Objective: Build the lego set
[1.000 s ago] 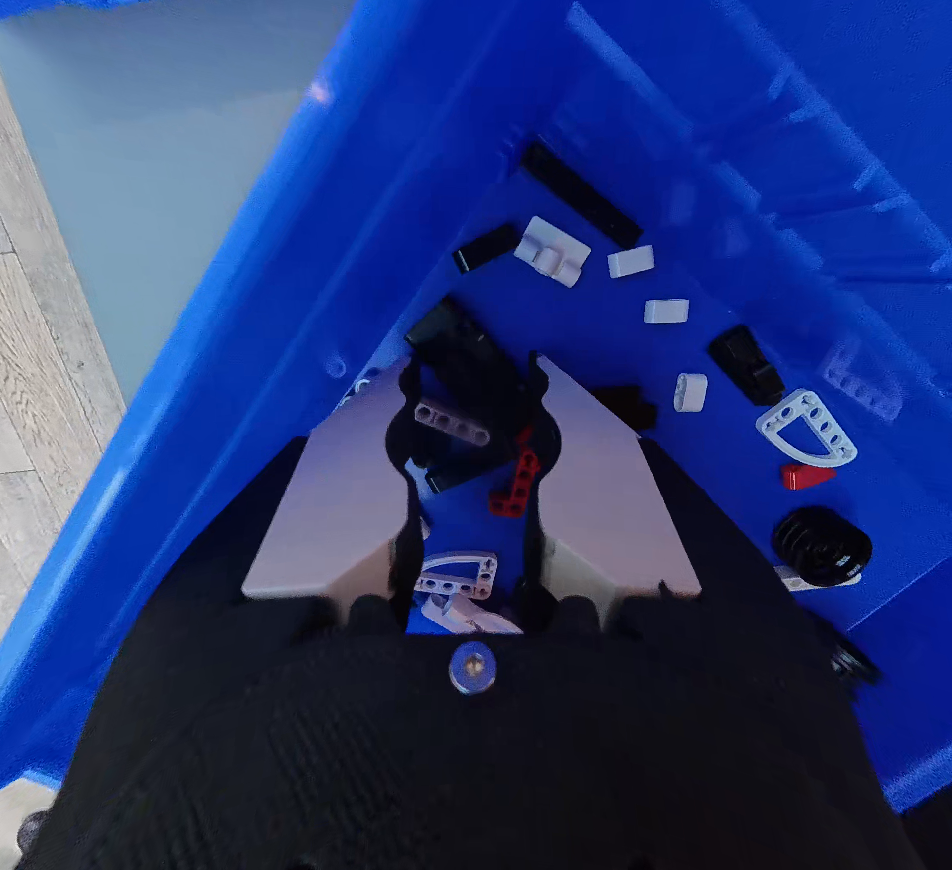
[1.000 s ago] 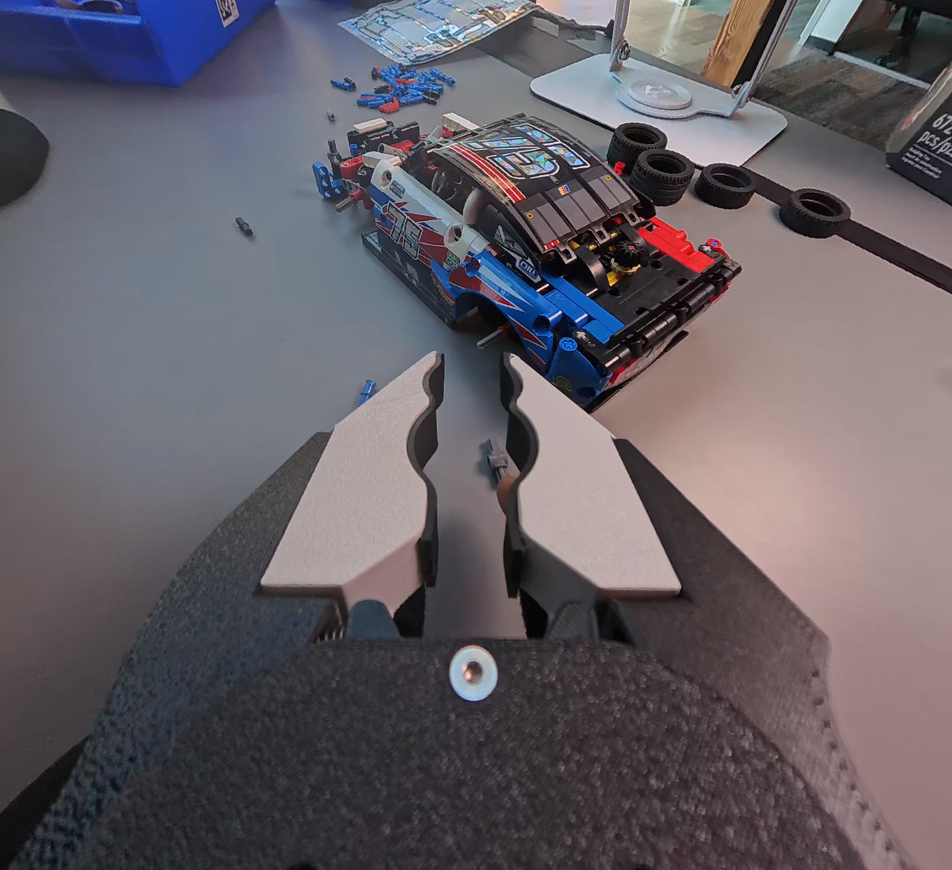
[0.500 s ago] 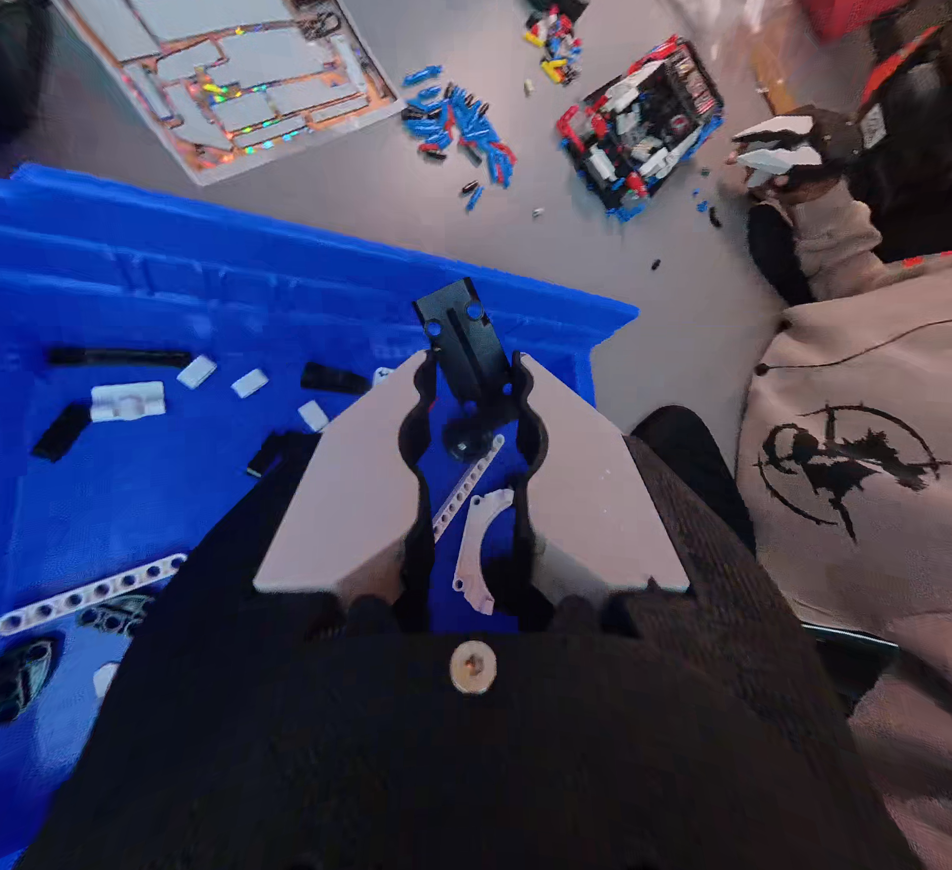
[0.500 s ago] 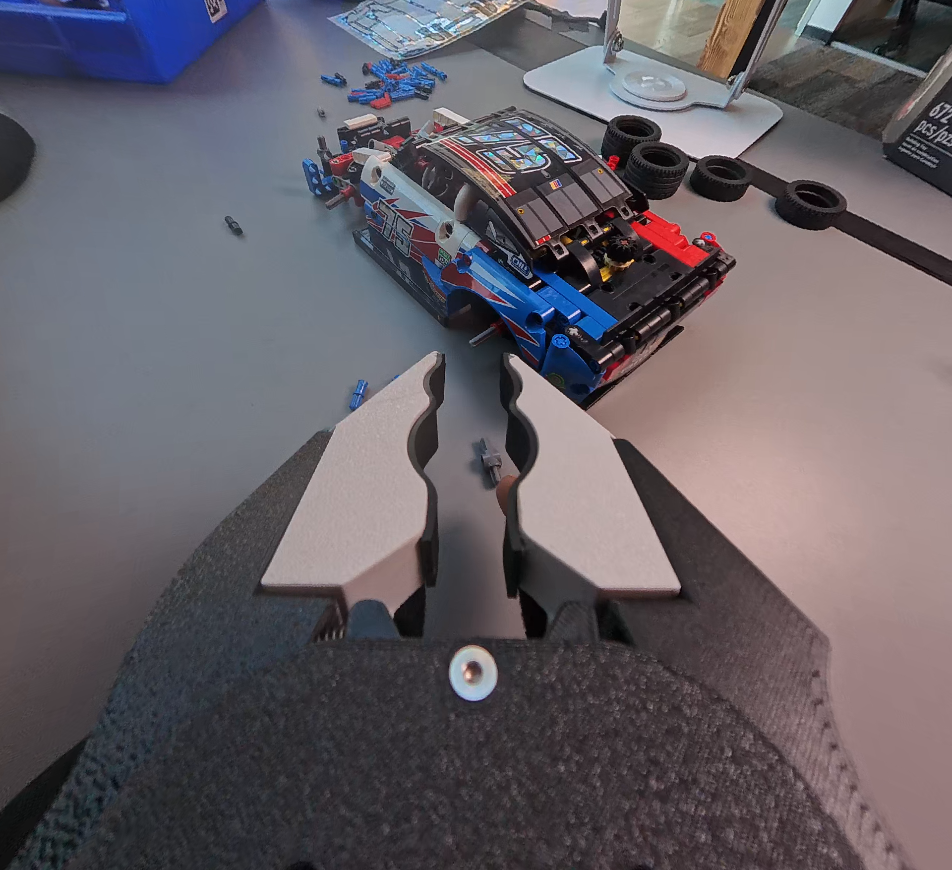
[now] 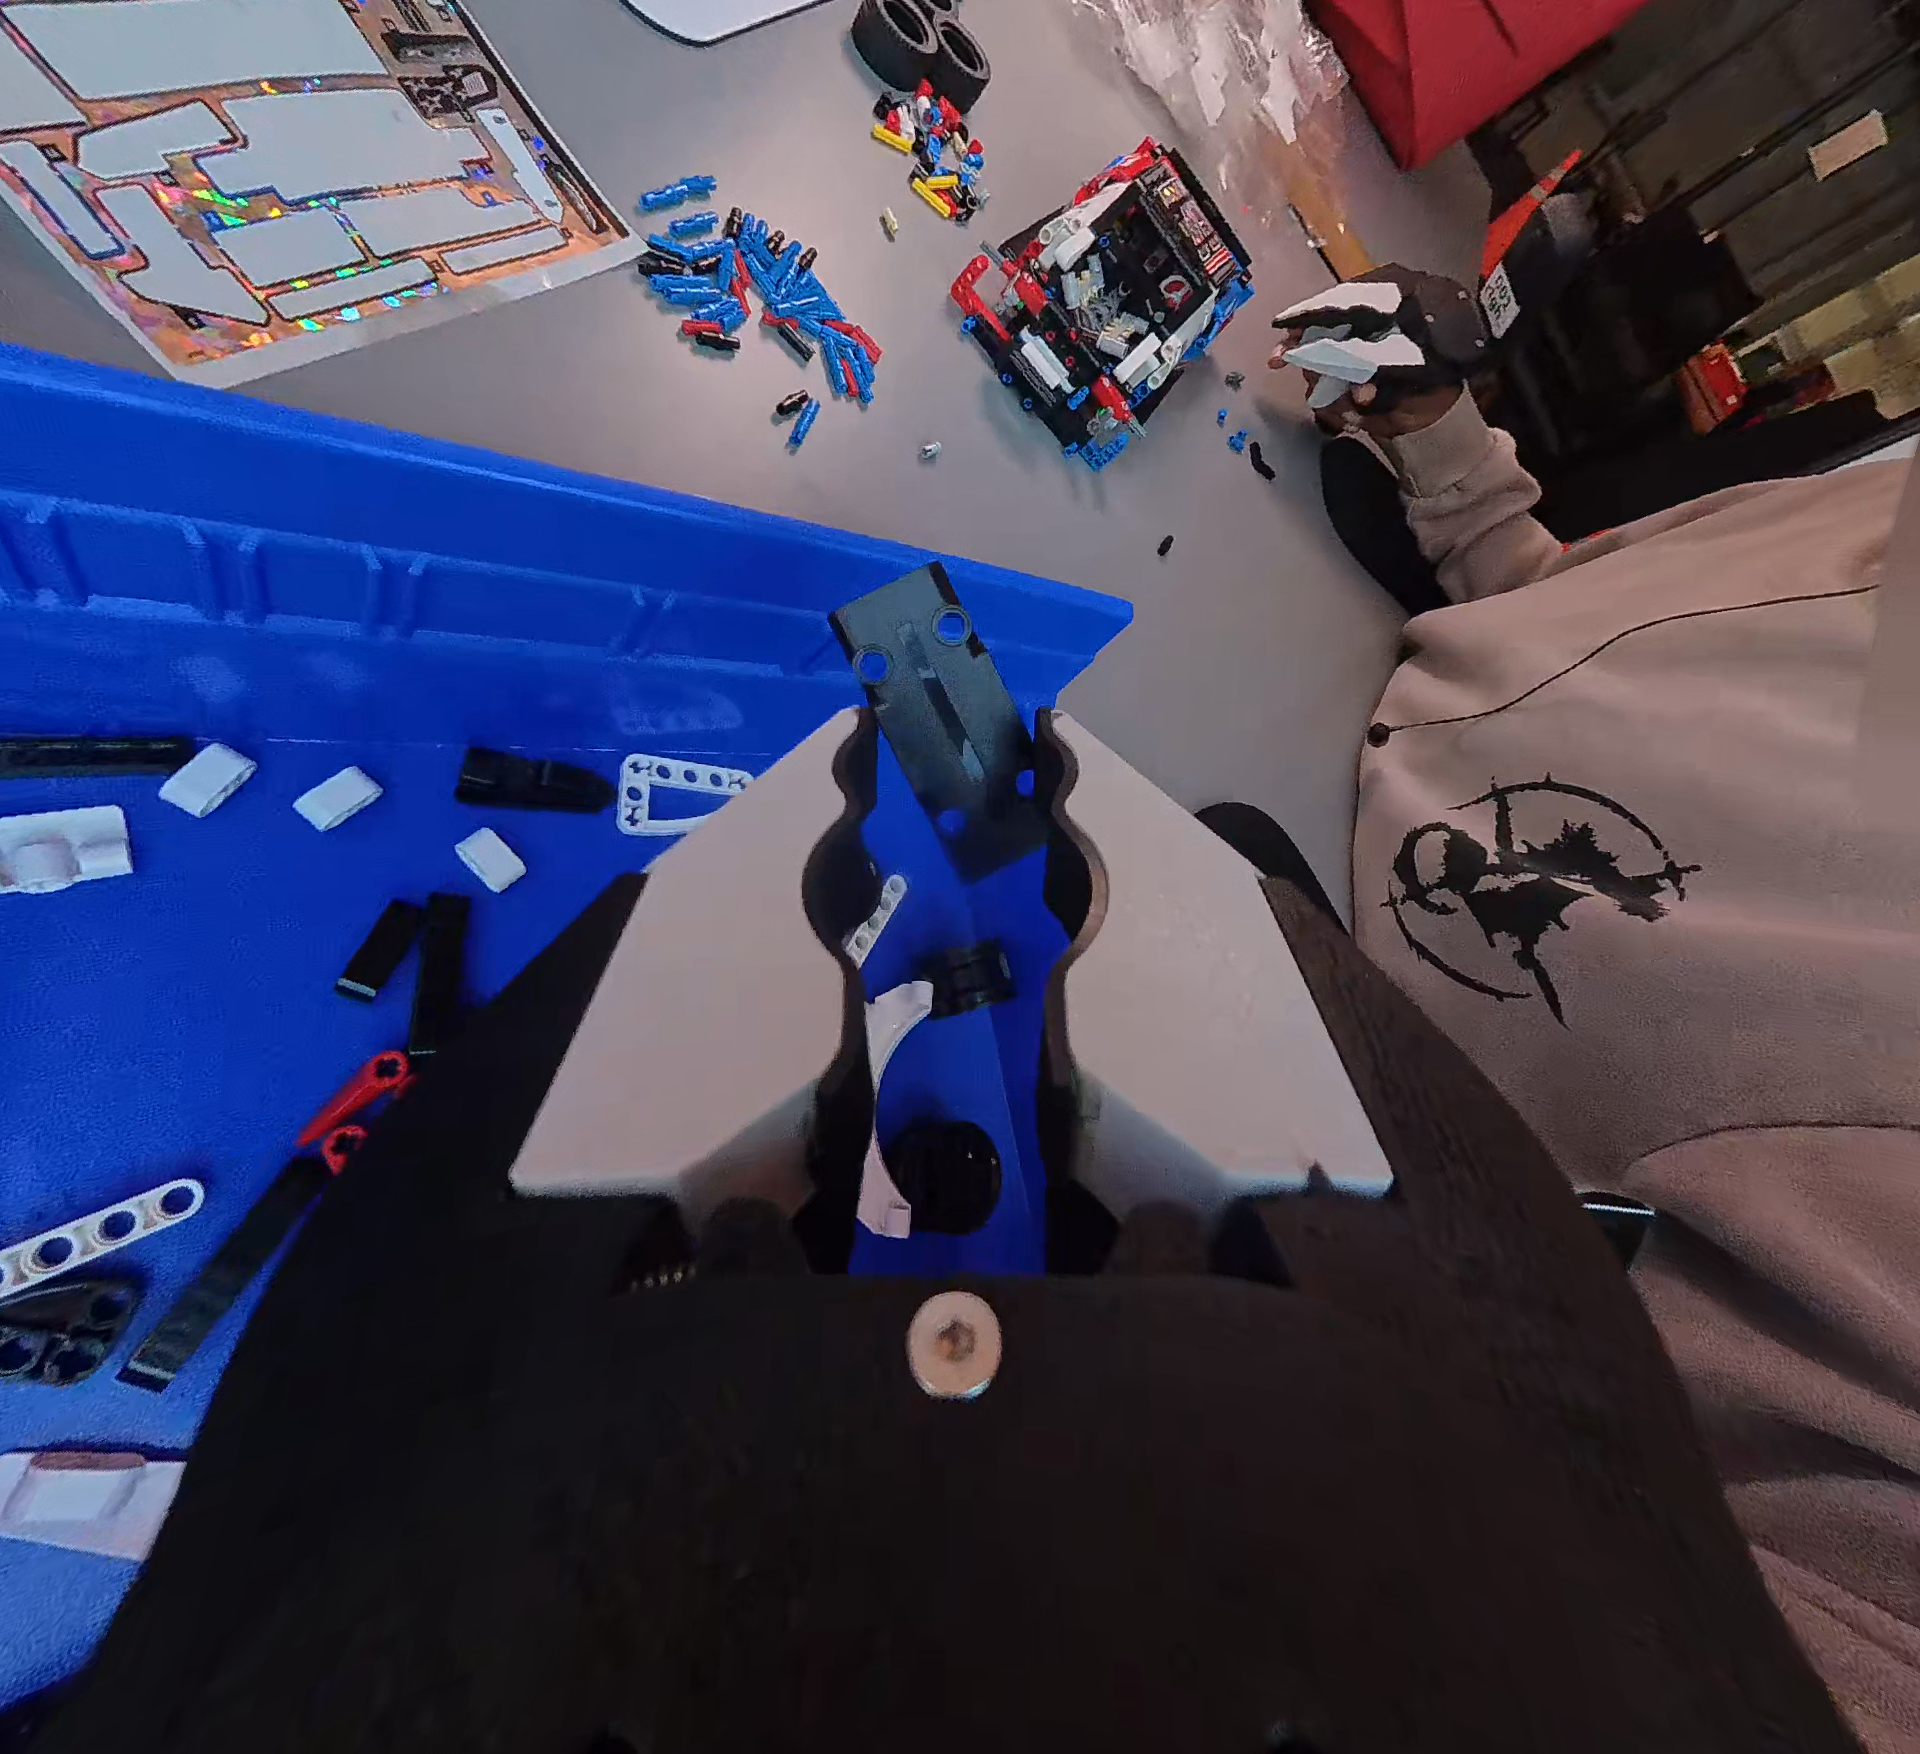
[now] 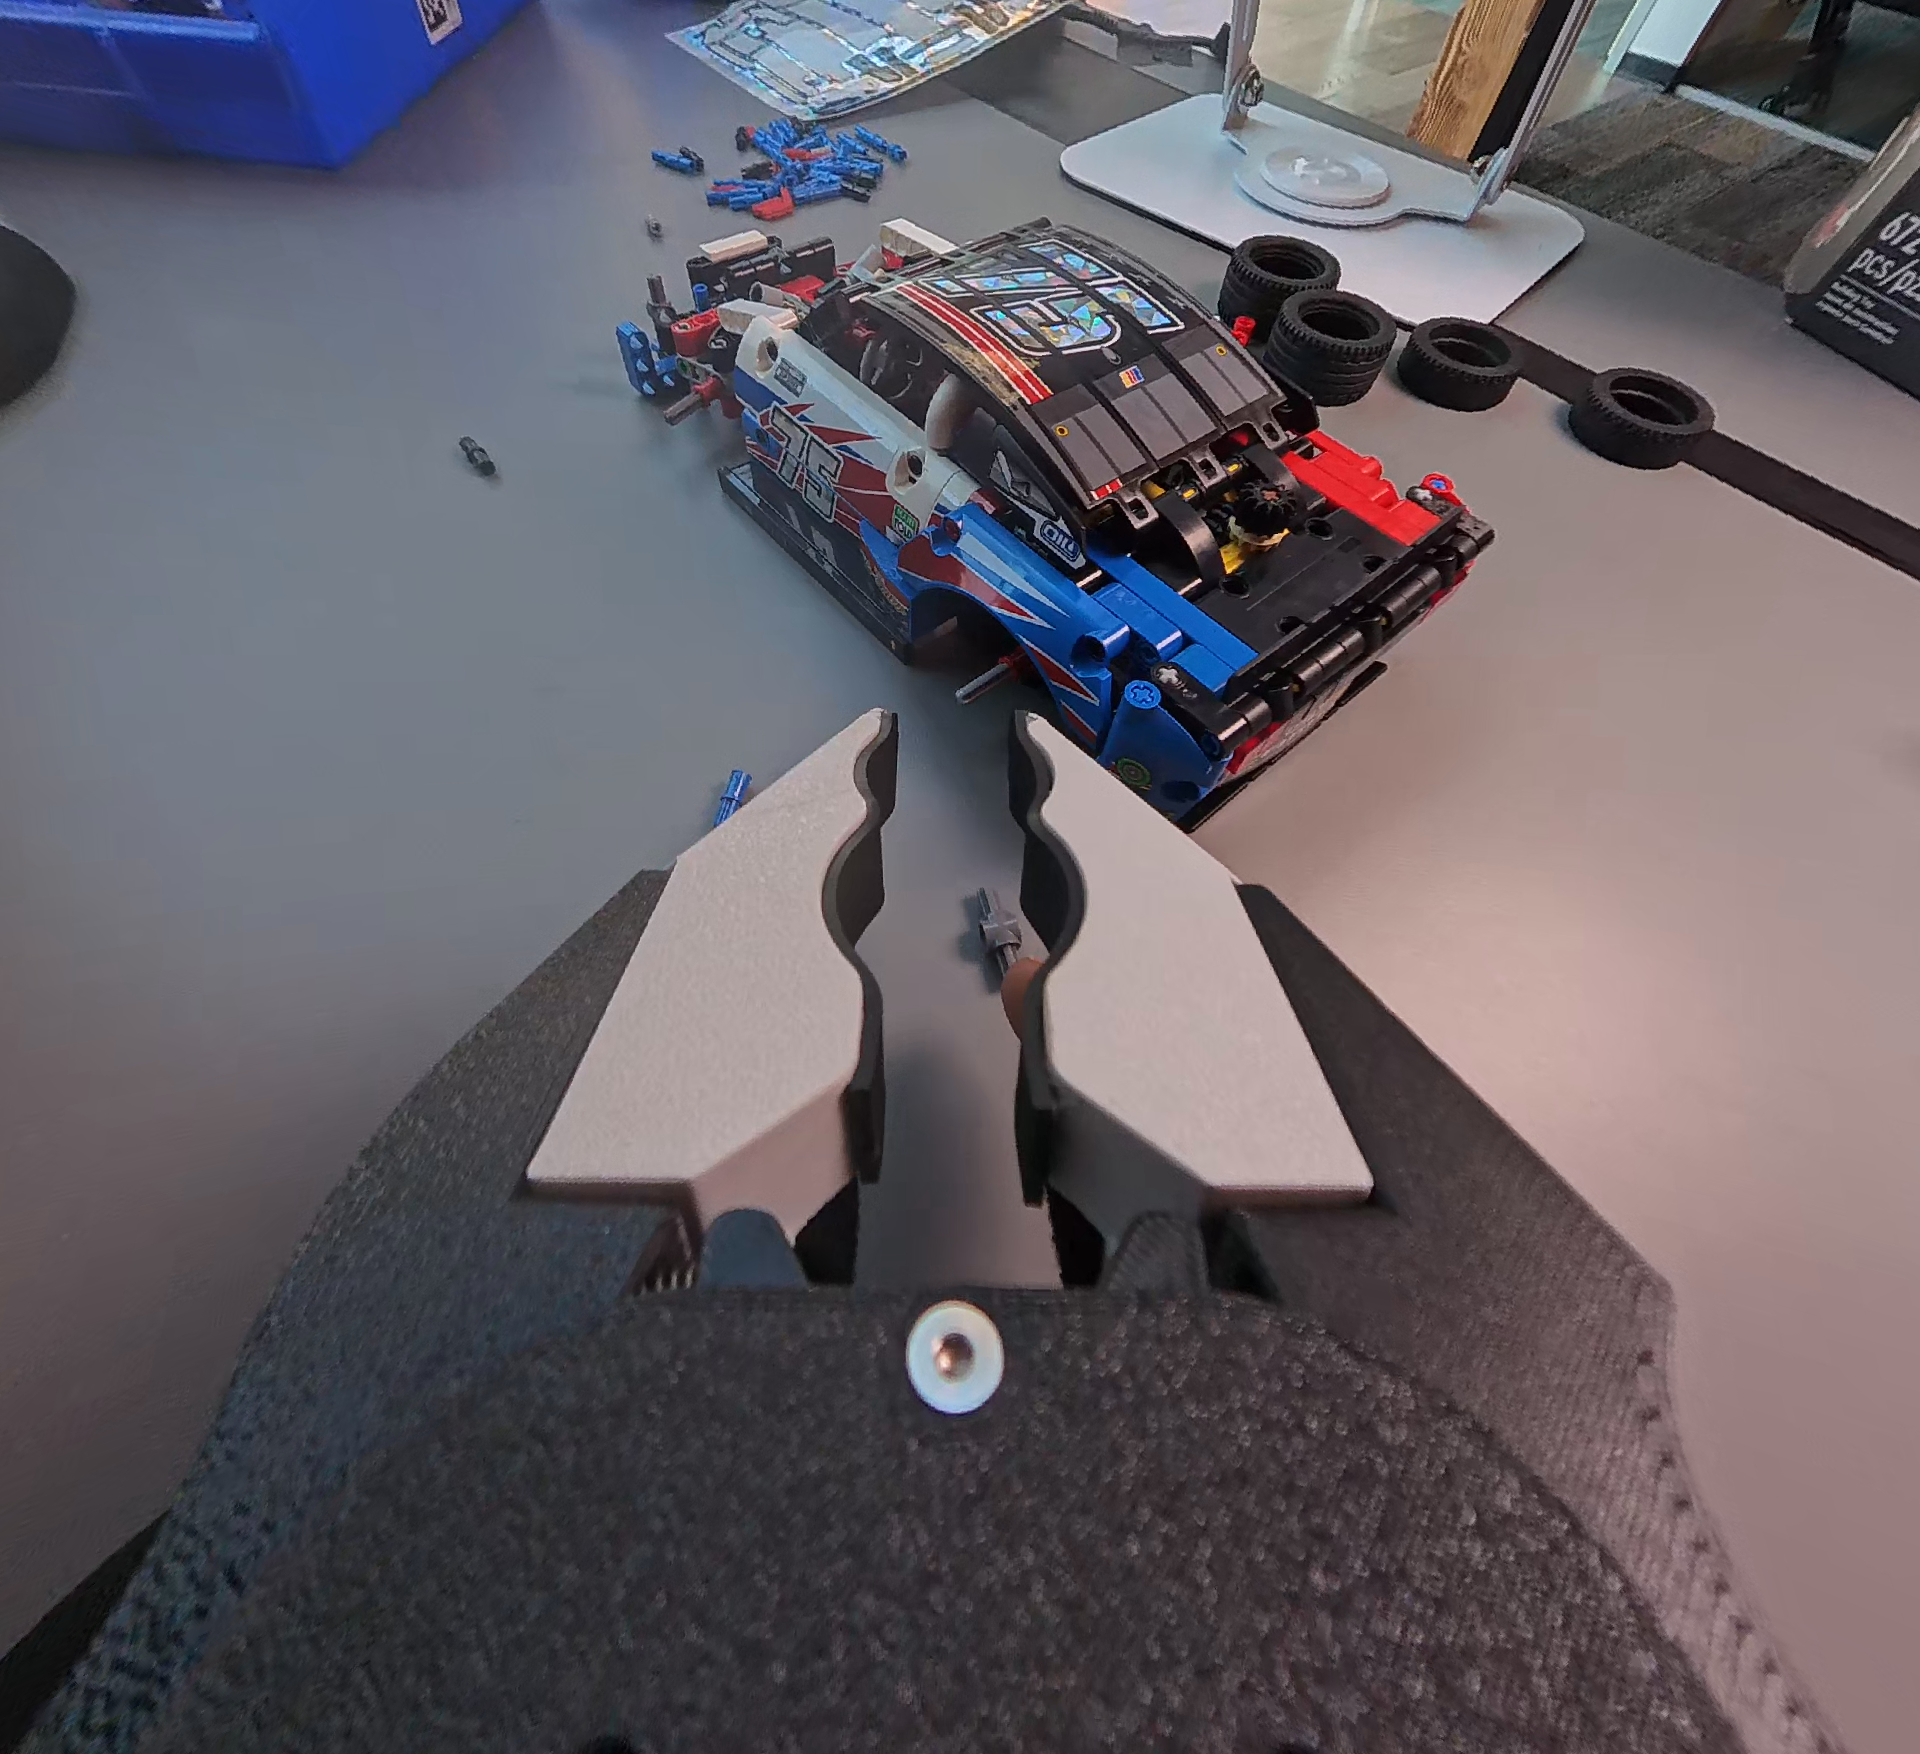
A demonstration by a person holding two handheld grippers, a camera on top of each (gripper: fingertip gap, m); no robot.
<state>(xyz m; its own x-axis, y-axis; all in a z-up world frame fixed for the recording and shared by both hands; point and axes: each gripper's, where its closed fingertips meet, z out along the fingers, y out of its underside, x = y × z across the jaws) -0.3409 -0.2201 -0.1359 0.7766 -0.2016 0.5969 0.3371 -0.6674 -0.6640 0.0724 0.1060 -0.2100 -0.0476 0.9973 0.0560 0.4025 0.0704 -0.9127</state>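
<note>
My left gripper is shut on a flat black panel piece and holds it above the near corner of the blue bin. Loose white, black and red pieces lie on the bin floor. The partly built race car stands on the grey table, without wheels; it also shows in the left wrist view. My right gripper is open and empty, low over the table just short of the car's rear corner. It also shows far off in the left wrist view. A small grey pin lies between its fingers.
Several black tyres lie beyond the car beside a flat stand base. A pile of blue and red pins and a sticker sheet lie at the back. Stray pins dot the table. A person's sweatshirt fills the right. My hands' fingertips stand some 55 centimetres from each other.
My left gripper has risen out of the bin with the black panel piece and swung to face the table. My right gripper has hardly moved.
</note>
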